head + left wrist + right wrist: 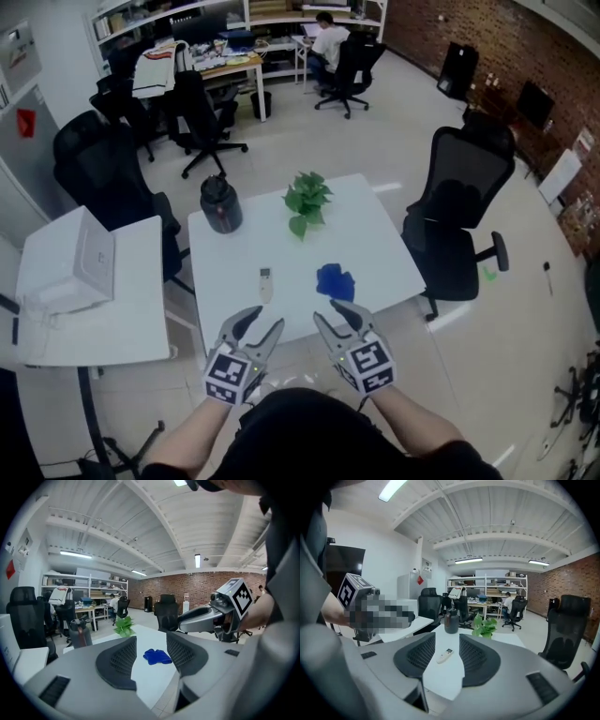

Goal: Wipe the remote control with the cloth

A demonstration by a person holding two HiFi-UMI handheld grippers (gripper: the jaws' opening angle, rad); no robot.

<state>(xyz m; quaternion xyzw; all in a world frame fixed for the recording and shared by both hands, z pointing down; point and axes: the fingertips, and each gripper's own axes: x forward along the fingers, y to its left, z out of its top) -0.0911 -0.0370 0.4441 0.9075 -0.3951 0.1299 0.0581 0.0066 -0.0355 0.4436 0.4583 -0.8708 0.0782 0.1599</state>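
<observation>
On white desk (375, 246): blue cloth (335, 280) near the front edge, just beyond right gripper (330, 312); slim remote (265, 284) to its left, lengthwise near-to-far, probably nearer left gripper (262, 321). Both pairs of jaws spread, holding nothing.

The buttons of the remote control (265, 284) cannot be made out. The near edge of the tabletop (375, 253) is partly hidden by the left gripper (259, 321).
</observation>
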